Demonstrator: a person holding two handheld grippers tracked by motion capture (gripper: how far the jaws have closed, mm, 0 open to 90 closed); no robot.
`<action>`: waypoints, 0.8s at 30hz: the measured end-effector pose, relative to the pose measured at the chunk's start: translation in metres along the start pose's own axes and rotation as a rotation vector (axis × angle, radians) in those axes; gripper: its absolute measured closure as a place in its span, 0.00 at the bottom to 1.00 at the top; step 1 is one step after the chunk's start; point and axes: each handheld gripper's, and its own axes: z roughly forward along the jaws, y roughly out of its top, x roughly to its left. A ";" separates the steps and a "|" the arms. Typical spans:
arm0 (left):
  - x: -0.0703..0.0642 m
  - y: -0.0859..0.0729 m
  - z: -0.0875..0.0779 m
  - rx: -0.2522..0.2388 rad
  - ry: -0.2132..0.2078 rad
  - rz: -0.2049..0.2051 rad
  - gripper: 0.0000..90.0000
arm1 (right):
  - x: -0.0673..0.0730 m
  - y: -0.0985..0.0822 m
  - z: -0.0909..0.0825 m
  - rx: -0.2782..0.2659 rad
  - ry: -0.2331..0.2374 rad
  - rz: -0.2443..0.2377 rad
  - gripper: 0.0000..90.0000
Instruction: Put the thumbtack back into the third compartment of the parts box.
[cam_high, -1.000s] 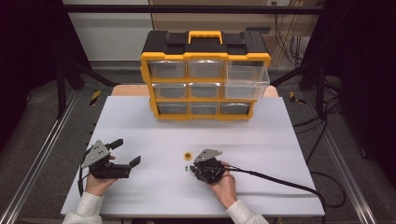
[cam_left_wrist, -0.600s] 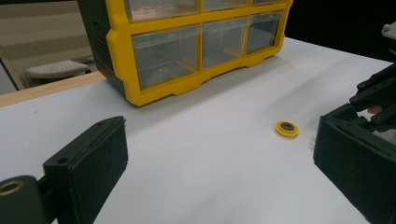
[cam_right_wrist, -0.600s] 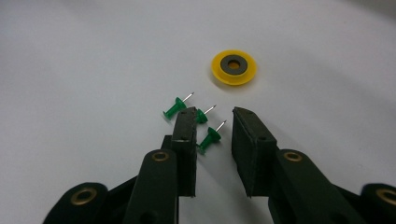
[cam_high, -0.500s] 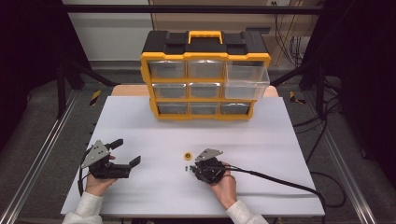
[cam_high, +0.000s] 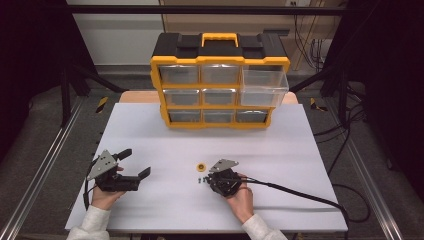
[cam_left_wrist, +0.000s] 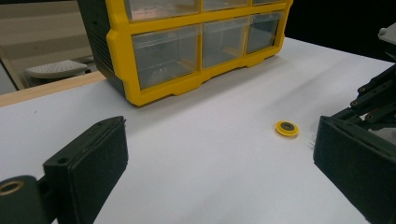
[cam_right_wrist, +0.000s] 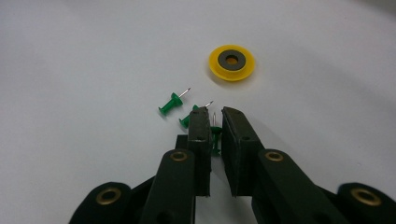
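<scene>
Three green push pins lie on the white table (cam_high: 300, 150) beside a small yellow disc (cam_right_wrist: 231, 62) with a dark ring at its centre. My right gripper (cam_right_wrist: 215, 112) points at them, and its jaws have just been closing. One green push pin (cam_right_wrist: 215, 136) stands between the pads, pinched, with its needle pointing up. A second pin (cam_right_wrist: 172, 104) lies free to the left, and a third (cam_right_wrist: 187, 121) is half hidden behind the left jaw. In the high view the right gripper (cam_high: 204, 179) sits just below the disc (cam_high: 201, 166). My left gripper (cam_high: 135, 162) rests open at the table's left, holding nothing.
A yellow and black drawer organizer (cam_high: 220, 82) stands at the table's far side, and its upper right drawer (cam_high: 264, 82) is pulled out. The right gripper's black cable (cam_high: 300, 192) trails to the right across the table. The left gripper view shows the organizer (cam_left_wrist: 187, 51) and the disc (cam_left_wrist: 286, 128).
</scene>
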 end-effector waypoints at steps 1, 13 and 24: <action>0.000 0.000 0.000 0.000 0.000 0.000 0.03 | 0.000 0.000 0.000 0.001 0.000 -0.003 0.93; 0.000 0.000 0.001 0.002 -0.002 -0.001 0.03 | -0.003 0.000 -0.001 0.003 0.016 0.016 0.95; -0.001 0.000 0.001 0.003 -0.002 -0.005 0.03 | -0.011 0.004 -0.019 -0.051 0.037 0.048 0.95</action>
